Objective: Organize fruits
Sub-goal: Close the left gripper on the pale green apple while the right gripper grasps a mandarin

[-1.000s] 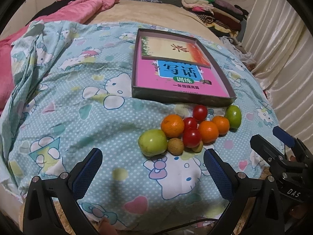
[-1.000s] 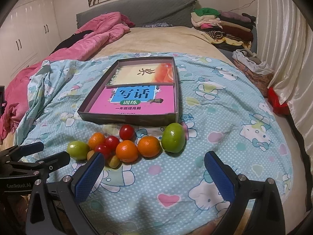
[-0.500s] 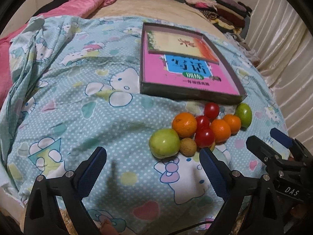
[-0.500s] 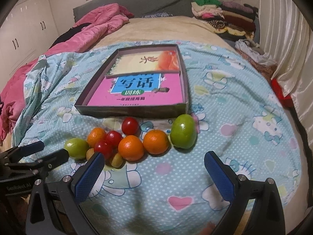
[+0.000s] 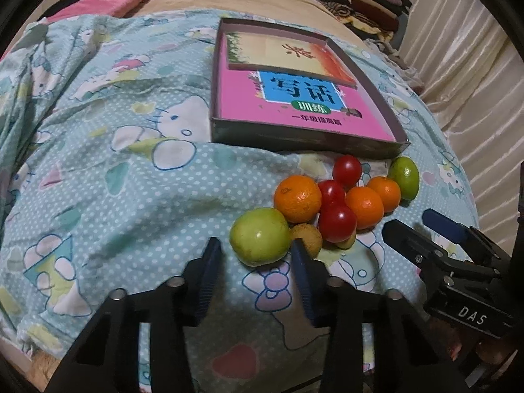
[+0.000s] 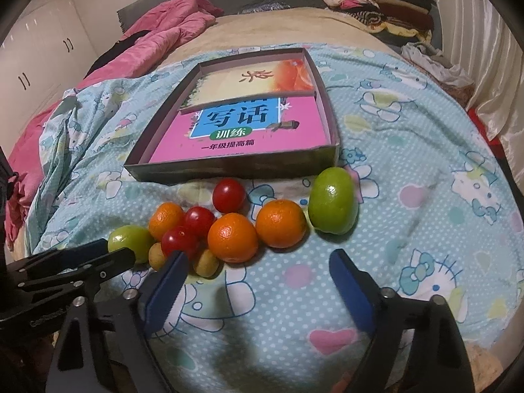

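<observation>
Left gripper (image 5: 255, 258) narrowing just short of a green fruit (image 5: 260, 240), nothing gripped, right gripper (image 6: 257, 278) closing slightly, empty, near oranges (image 6: 232, 237).

bed (image 6: 278, 29), white wardrobe (image 6: 36, 52), cream curtain (image 6: 484, 49)

You had the fruits (image 6: 229, 229) clustered on the bedspread just before the box (image 6: 235, 163): two green ones (image 6: 332, 204) at either end, three oranges (image 6: 281, 223), three red tomatoes (image 6: 228, 195), and two small yellowish fruits (image 6: 205, 262), possibly longans. Most touched their neighbours; none lay in the box.
</observation>
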The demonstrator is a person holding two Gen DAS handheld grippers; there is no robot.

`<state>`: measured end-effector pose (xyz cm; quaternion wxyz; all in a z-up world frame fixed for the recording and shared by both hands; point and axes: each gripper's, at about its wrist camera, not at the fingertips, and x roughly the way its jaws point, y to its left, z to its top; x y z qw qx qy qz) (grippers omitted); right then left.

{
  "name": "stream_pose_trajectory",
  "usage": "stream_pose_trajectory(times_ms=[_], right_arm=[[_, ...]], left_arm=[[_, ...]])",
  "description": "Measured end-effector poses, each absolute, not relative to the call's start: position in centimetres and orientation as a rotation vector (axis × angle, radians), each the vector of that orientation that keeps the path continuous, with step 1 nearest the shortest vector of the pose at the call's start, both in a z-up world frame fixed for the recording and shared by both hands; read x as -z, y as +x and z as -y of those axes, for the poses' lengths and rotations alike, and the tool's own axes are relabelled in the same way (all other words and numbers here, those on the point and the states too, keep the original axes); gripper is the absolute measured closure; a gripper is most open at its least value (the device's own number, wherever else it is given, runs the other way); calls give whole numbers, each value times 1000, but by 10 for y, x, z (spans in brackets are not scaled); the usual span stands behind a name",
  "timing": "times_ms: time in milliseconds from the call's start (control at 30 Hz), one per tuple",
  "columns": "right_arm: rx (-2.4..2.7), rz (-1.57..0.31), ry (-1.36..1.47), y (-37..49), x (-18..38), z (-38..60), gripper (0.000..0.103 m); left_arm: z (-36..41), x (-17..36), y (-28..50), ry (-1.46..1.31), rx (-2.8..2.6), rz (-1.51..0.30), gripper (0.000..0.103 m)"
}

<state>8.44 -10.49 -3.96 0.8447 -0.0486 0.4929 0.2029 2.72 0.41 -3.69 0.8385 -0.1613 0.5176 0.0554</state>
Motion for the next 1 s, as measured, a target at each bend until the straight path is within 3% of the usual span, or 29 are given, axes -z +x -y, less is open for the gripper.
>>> stream_pose_trajectory(times_ms=[200,400,1000], right_arm=[[-473,-1084,-77,88,48,101,42],[-500,-1115,-38,91,55,98,52],[-504,-1187,109,118,76,92,59]], left_arm=[[-2,45,33,-331,-105,-1117,61],[-4,47,38,-327,-99,-1111,61],[-12,50,40,-354,-88,-1100,60]])
